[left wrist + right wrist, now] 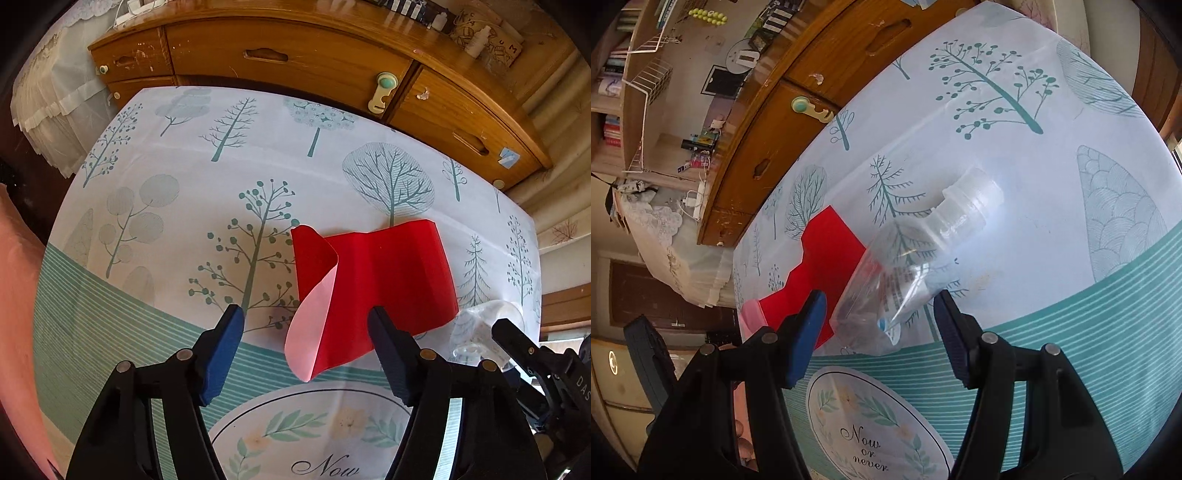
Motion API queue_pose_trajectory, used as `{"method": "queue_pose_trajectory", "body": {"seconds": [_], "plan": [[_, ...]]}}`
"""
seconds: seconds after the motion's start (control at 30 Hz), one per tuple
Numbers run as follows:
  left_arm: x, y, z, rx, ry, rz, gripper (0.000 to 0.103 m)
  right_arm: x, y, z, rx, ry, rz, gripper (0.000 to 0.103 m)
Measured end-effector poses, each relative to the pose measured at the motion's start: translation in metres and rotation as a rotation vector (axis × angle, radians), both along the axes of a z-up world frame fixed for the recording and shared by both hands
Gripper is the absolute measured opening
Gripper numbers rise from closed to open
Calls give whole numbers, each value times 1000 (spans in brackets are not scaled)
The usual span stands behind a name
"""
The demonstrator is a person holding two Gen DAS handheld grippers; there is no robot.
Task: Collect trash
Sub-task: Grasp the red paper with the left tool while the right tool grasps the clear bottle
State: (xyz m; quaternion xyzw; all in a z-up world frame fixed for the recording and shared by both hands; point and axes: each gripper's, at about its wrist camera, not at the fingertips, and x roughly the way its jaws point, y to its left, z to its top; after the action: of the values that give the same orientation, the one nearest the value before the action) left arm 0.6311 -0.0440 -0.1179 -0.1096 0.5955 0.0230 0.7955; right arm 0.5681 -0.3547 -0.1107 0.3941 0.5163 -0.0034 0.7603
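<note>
Right wrist view: the right claw gapes around a crushed clear bottle, light and slippery; I'd pinch mid-body. The left claw gapes over flimsy red paper on the desk.

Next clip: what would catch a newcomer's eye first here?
The red paper, curled up at one edge to show its pink underside, lies on the tree-print tablecloth just ahead of the open left gripper. Beside it lies a crushed clear plastic bottle, with the open right gripper straddling its base.
</note>
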Motion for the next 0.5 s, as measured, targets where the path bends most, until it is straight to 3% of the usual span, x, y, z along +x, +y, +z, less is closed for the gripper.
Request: {"method": "queue_pose_trajectory", "body": {"seconds": [0.1, 0.2, 0.27, 0.43, 0.5], "plan": [[6, -3, -6, -12, 1, 5, 61, 6, 0, -4, 1, 5, -8, 58], [10, -9, -10, -22, 11, -3, 39, 9, 1, -4, -13, -8, -12, 58], [11, -12, -12, -30, 16, -13, 17, 14, 5, -3, -40, -14, 0, 56], [0, -24, -2, 32, -21, -59, 11, 14, 15, 8, -67, -66, 55, 29], [-8, -25, 5, 34, -36, -68, 9, 10, 21, 14, -113, -72, 78, 29]]}}
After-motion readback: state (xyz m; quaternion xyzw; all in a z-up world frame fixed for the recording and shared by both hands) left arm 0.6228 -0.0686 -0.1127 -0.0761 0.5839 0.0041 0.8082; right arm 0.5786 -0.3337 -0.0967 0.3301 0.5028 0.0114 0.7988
